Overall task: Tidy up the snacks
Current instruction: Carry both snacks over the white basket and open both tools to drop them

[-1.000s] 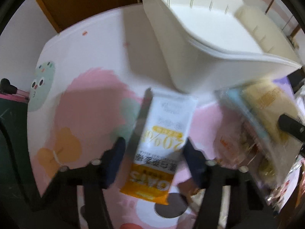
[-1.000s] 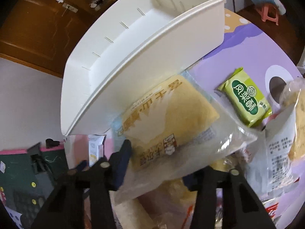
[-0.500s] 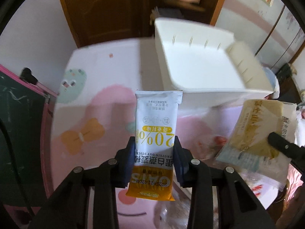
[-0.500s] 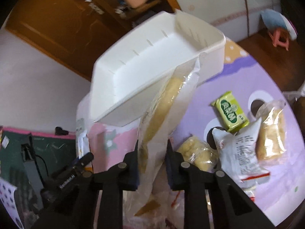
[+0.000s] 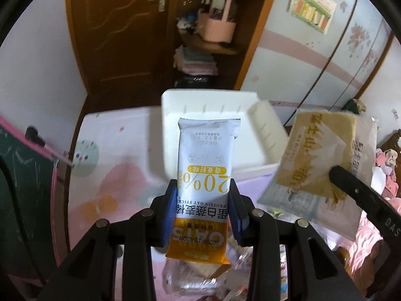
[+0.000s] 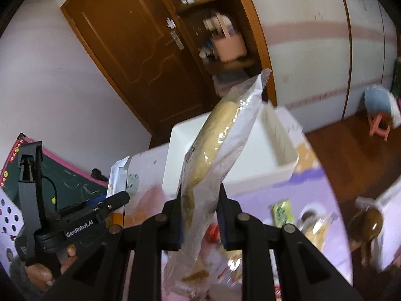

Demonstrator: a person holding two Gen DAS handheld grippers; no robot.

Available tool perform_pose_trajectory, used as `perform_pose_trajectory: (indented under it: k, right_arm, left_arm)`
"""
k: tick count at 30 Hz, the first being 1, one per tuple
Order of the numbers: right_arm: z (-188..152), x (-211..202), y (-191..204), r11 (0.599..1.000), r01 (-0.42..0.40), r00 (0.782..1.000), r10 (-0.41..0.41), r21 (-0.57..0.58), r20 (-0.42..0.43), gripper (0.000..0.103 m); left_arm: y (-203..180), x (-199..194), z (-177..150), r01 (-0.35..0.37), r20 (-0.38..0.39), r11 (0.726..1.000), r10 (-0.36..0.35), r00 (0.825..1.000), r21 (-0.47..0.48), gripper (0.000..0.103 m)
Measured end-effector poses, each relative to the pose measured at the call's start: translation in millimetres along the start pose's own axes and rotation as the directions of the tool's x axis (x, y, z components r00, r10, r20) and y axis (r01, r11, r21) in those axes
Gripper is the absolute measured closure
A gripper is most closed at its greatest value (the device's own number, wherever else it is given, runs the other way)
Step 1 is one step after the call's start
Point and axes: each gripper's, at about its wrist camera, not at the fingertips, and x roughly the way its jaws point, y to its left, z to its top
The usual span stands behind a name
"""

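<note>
Both fisheye views ride on the hand-held grippers, looking forward and down along their fingers point(image 5: 170, 208) from well above the tabletop point(image 5: 120, 135). They share the white bin point(image 5: 173, 135) at frame centre and the brown door point(image 6: 130, 57) behind.

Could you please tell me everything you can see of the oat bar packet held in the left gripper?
The oat bar packet is a long sealed wrapper, glossy like plastic film, white at the far end and orange at the near end, with a large yellow "20%" printed upside down. The left gripper is shut on its middle, blue pads pressing both long edges. It is held in the air, pointing away toward the white bin.
</note>
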Motion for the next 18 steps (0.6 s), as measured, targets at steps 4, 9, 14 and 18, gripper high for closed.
perform_pose_trajectory:
  k: [4,9,14,18]
  right_arm:
    - [37.4,6.9,1.7,0.997,0.065,0.997,-0.063,-0.046,0.051,0.082]
    - [67.9,44.0,-3.6,0.988,0.149,0.989,-0.148,-0.042,0.022,0.082]
    - [85.0,91.8,-8.8,0.974,0.219,0.975,-0.221,-0.064,-0.018,0.082]
    - [87.7,124.9,-16.0,0.964,0.253,0.964,-0.258,-0.079,-0.061,0.082]
  left_arm:
    - [-18.9,9.1,26.6,-0.003,0.030,0.999,0.002,1.000,0.038,0.067]
    - [-28.4,46.2,61.2,-0.025,0.017,0.998,0.024,1.000,0.055,0.067]
    - [-28.9,91.4,81.4,-0.062,-0.018,0.997,0.063,0.998,0.052,0.066]
    - [-26.3,117.1,88.4,-0.090,-0.039,0.995,0.092,0.995,0.050,0.065]
